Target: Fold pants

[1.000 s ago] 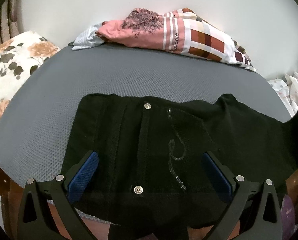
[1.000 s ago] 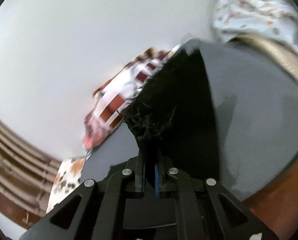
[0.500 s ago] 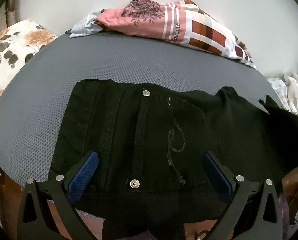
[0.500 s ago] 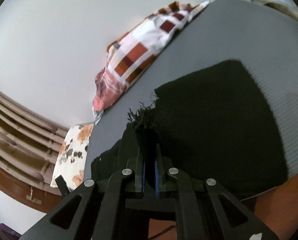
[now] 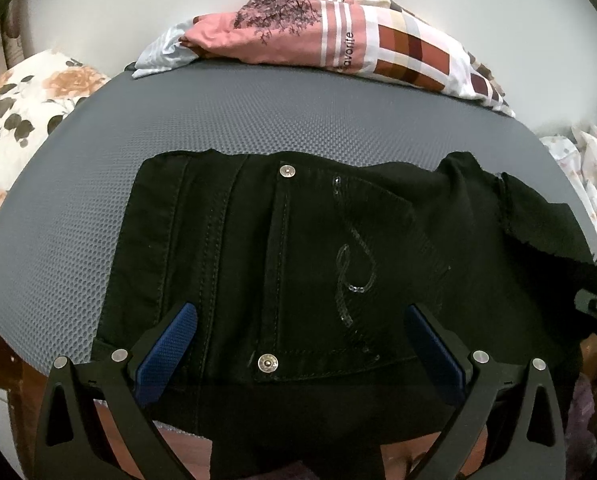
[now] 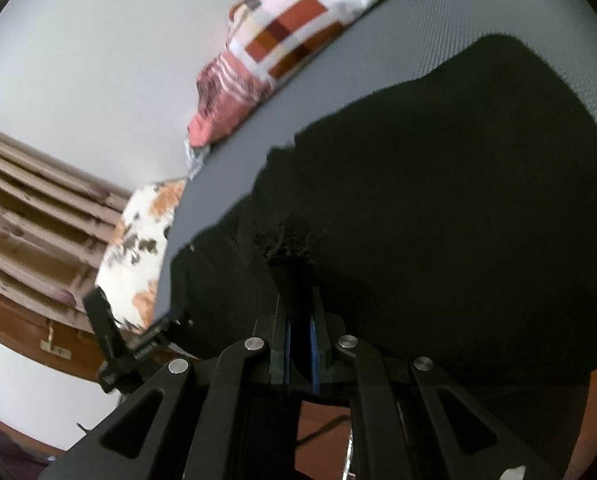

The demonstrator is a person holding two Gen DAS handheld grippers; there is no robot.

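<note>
With the right tongs (image 6: 300, 354) clamped on the frayed hem of the black pants (image 5: 298, 264), lay it squarely over the waistband while the left tongs (image 5: 298, 354) hover open.

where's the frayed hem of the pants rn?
Clamped in the right gripper, right-wrist view center, over the black pants on the grey mat.
</note>
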